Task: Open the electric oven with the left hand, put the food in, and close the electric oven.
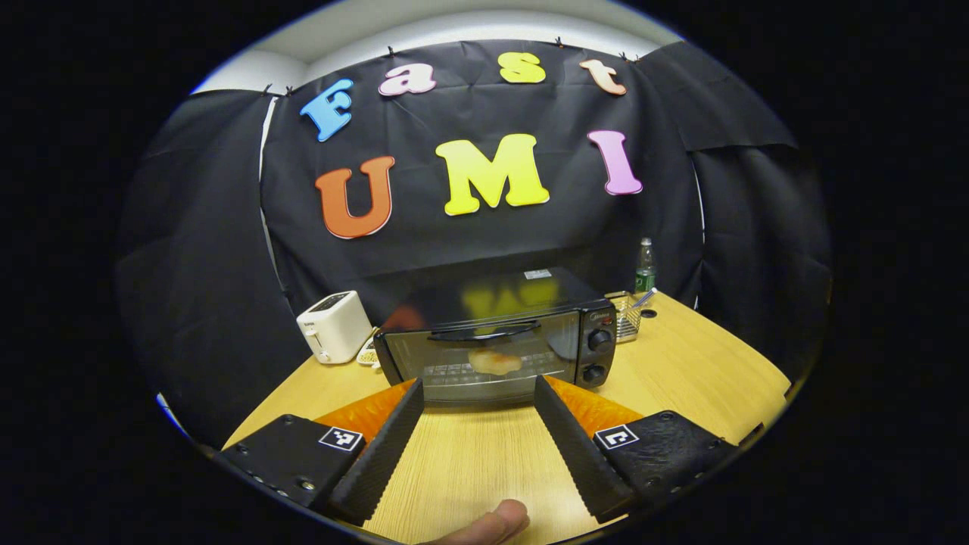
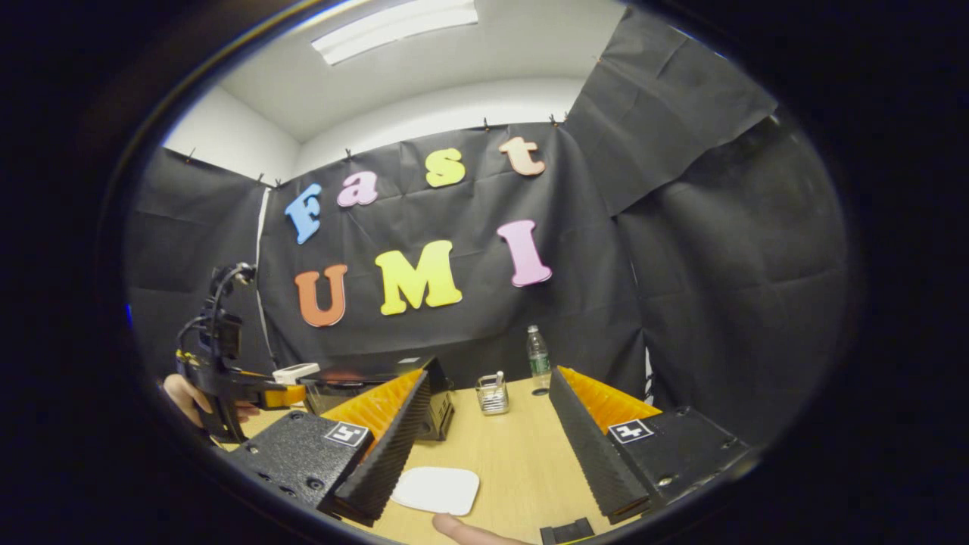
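Oven on counter, door shut, food seen behind glass — dead ahead of left tool, fingers apart, empty. Handle runs crosswise. Right tool apart, empty, off to oven's right — left nearer.

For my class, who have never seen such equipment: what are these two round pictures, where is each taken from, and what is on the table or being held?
A person holds a two-finger gripper in each hand; a camera rides on each one. The left gripper view looks past the open left gripper at a black electric oven, door shut, with pale food behind the glass. A white toaster, wire basket and clear plastic bottle stand on the wooden table. The right gripper view shows the open right gripper above a white flat plate. Neither holds anything.
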Tool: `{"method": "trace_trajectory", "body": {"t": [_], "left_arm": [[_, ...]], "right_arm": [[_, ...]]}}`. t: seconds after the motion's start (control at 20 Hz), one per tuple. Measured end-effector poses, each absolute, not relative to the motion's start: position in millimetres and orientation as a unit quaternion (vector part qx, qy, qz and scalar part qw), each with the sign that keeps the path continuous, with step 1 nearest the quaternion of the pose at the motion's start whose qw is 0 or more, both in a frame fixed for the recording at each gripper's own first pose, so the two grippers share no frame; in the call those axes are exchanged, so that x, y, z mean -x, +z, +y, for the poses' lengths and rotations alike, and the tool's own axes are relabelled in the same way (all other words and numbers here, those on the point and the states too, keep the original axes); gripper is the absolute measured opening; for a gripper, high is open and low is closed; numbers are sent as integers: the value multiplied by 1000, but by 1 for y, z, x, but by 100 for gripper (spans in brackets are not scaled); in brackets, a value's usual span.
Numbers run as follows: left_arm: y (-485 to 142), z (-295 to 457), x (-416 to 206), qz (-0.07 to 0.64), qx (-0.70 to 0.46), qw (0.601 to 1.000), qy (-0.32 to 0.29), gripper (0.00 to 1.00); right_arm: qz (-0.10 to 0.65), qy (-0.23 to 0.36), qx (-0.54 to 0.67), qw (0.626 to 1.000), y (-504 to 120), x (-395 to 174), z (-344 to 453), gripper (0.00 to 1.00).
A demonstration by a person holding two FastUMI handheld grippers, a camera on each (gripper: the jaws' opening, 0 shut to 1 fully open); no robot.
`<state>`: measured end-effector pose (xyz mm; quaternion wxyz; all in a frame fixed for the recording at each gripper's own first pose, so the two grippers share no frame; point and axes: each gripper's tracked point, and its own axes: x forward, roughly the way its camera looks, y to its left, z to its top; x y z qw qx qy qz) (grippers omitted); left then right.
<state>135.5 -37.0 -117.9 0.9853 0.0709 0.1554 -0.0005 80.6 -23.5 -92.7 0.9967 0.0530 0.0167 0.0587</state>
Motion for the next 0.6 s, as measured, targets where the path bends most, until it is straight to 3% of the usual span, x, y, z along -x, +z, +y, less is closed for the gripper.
{"method": "trace_trajectory", "body": {"t": [0.05,0.3,0.35,0.4,0.6], "left_arm": [[-106,-41,-128,144,-67,987,-7,96],[-49,-44,-84,82,-50,995,-19,96],[-40,-41,-75,73,-48,996,-14,100],[-32,-34,-66,65,-47,997,-5,95],[-15,-25,-31,44,-53,998,9,95]], "right_arm": [[13,61,-49,997,-90,-79,-22,96],[10,58,-34,998,-84,-74,-23,96],[8,55,-32,998,-82,-74,-24,96],[10,51,-30,998,-81,-75,-26,96],[40,38,-45,997,-77,-72,-31,96]]}}
